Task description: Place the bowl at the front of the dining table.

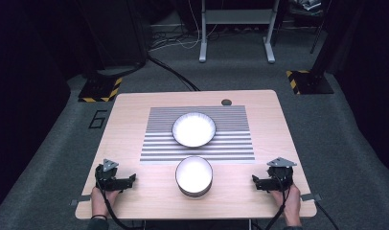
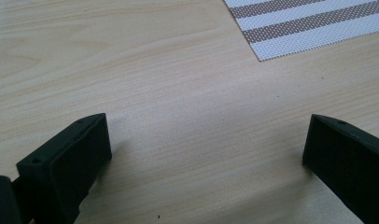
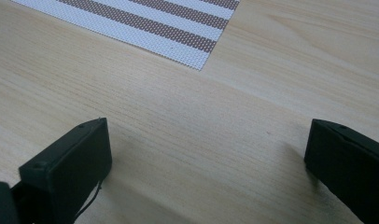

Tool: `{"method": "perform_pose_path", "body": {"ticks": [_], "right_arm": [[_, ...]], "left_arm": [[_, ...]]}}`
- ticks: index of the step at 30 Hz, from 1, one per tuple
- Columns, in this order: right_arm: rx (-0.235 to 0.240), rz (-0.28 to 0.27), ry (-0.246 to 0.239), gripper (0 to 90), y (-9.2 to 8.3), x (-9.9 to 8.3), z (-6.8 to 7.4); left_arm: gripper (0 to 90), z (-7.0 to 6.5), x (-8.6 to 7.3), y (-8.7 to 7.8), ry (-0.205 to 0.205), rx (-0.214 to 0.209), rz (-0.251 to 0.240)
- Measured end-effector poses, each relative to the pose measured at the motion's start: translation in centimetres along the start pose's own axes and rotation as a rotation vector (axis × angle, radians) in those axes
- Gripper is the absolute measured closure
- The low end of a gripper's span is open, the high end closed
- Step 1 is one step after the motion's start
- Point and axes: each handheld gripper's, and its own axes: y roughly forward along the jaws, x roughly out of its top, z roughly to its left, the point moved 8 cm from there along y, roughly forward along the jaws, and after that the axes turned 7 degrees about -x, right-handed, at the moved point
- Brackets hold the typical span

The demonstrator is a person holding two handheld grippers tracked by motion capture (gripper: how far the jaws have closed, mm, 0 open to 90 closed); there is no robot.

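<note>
A wide white bowl (image 1: 194, 129) with a dark rim sits on a striped placemat (image 1: 197, 134) in the middle of the wooden table (image 1: 135, 103). A smaller, deeper white bowl (image 1: 194, 175) stands on the bare wood just in front of the mat. My left gripper (image 1: 127, 181) rests on the table near the front left, open, with nothing between its jaws (image 2: 206, 149). My right gripper (image 1: 258, 182) rests near the front right, also open and empty (image 3: 206, 149). Each gripper view takes in a corner of the placemat (image 2: 309, 25) (image 3: 155, 23) ahead of the jaws.
A round cable hole (image 1: 226, 102) lies at the table's far edge. Beyond the table are a grey carpet, the feet of a white stand (image 1: 235, 52), cables and two yellow-and-black striped bases (image 1: 100, 89) (image 1: 309, 82).
</note>
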Motion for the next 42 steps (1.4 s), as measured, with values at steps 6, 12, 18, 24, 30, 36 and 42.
{"method": "perform_pose_path", "body": {"ticks": [6,12,18,24,30,36,42], "right_arm": [[0.001,0.000,0.000,0.0,0.0,0.0,0.0],[0.005,-0.001,-0.005,0.0,0.0,0.0,0.0],[0.004,0.001,-0.002,0.0,0.0,0.0,0.0],[0.007,0.002,-0.004,0.0,0.0,0.0,-0.1],[0.004,0.016,-0.004,0.0,0.1,0.1,-0.2],[-0.026,0.019,0.040,0.0,-0.1,0.4,-0.5],[-0.005,-0.021,0.086,0.0,-1.4,1.6,-0.4]], "left_arm": [[0.7,0.0,0.0,0.0,-0.005,0.004,-0.001],[0.7,0.2,0.0,0.0,-0.023,0.025,-0.002],[0.4,0.3,0.1,0.1,-0.036,0.038,-0.005],[2.2,0.3,0.2,0.1,-0.016,0.029,-0.005],[2.1,0.3,0.4,0.3,-0.026,0.038,-0.005],[0.3,0.2,0.6,0.5,-0.028,0.028,0.001],[0.0,-0.6,1.1,-0.1,-0.021,-0.012,-0.018]]}}
